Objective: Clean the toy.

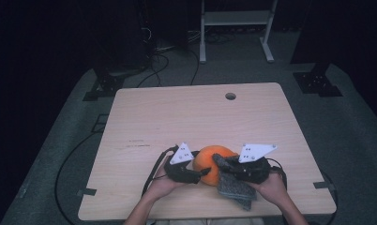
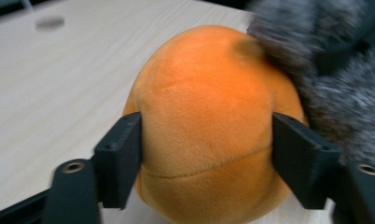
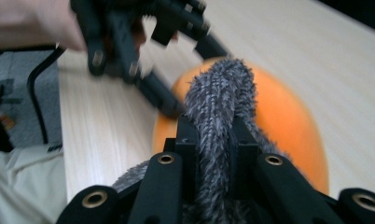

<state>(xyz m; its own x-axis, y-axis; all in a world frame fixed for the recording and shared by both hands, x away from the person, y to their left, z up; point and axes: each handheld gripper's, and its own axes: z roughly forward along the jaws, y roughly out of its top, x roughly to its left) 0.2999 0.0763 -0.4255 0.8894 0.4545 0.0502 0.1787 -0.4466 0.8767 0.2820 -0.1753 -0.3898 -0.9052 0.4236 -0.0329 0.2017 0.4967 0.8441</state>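
An orange plush ball (image 1: 212, 161) rests on the wooden table (image 1: 177, 117) near its front edge. My left gripper (image 1: 203, 169) comes in from the left and is shut on the ball. In the left gripper view both pads (image 2: 122, 154) press into the sides of the ball (image 2: 209, 116). My right gripper (image 1: 222, 164) is shut on a grey fuzzy cloth (image 1: 236, 190). In the right gripper view a fold of the cloth (image 3: 218, 107) stands pinched between the jaws and lies against the ball (image 3: 288, 121). The rest of the cloth hangs down to the table beneath the right hand.
A round cable hole (image 1: 230, 96) sits near the table's far edge. Black cables (image 1: 151, 176) trail off the front left from the left gripper. On the floor beyond stand a white frame (image 1: 236, 28) and dark stand feet (image 1: 102, 86).
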